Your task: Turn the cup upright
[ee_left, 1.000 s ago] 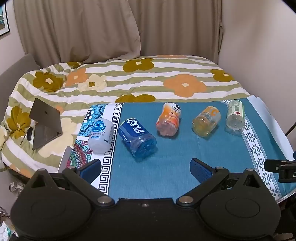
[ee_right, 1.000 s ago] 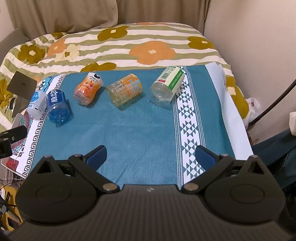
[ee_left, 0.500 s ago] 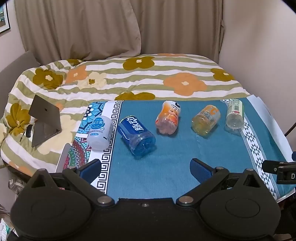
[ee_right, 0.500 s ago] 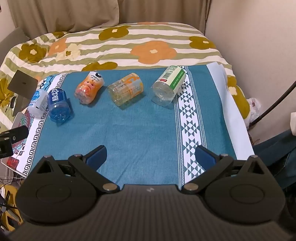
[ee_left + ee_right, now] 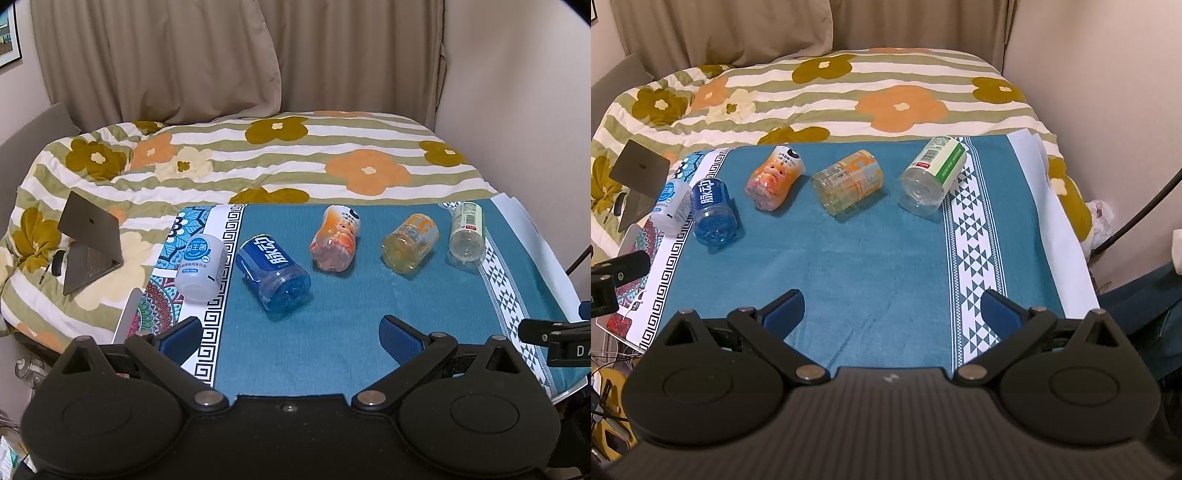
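Five cups are seen lying on their sides in a row across the teal cloth [image 5: 332,332], well beyond both claws: a white cup [image 5: 201,267] with blue Chinese lettering, a blue cup [image 5: 273,275] lettered in white, a peach cup [image 5: 336,240], an orange cup [image 5: 410,242] marked "C", and a green-labelled cup [image 5: 932,173] bearing a barcode. The left claw [image 5: 291,332] and right claw [image 5: 892,308] are held wide apart, nothing gripped.

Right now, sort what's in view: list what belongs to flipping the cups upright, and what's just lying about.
For the job, all lying on their sides:
white cup
blue cup
peach cup
orange cup
green cup

Lying about:
laptop
quilt
cloth
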Action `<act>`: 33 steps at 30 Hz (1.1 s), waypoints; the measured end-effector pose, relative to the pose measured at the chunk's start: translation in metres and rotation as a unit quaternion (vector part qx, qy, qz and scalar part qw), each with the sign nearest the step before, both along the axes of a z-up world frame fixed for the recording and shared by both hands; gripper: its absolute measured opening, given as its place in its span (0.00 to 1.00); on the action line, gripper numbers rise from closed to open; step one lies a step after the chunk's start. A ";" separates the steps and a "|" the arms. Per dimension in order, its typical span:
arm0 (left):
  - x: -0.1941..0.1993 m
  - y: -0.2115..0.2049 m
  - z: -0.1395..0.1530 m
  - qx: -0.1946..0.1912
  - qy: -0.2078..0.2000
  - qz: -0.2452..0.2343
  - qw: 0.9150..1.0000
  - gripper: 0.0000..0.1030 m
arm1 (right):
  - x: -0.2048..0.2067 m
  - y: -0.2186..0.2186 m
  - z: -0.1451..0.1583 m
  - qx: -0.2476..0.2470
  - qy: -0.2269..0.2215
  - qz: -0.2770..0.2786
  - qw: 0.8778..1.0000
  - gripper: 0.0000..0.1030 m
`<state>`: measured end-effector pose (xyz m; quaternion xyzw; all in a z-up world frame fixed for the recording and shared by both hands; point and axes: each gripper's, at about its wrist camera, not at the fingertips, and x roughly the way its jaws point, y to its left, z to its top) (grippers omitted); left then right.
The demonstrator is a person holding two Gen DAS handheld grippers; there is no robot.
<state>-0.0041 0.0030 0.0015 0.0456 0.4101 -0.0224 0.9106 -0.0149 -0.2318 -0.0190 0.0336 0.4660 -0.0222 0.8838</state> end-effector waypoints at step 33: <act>-0.002 -0.005 0.001 0.003 0.000 -0.003 1.000 1.00 | -0.001 0.000 0.000 -0.001 0.000 -0.001 1.000 1.00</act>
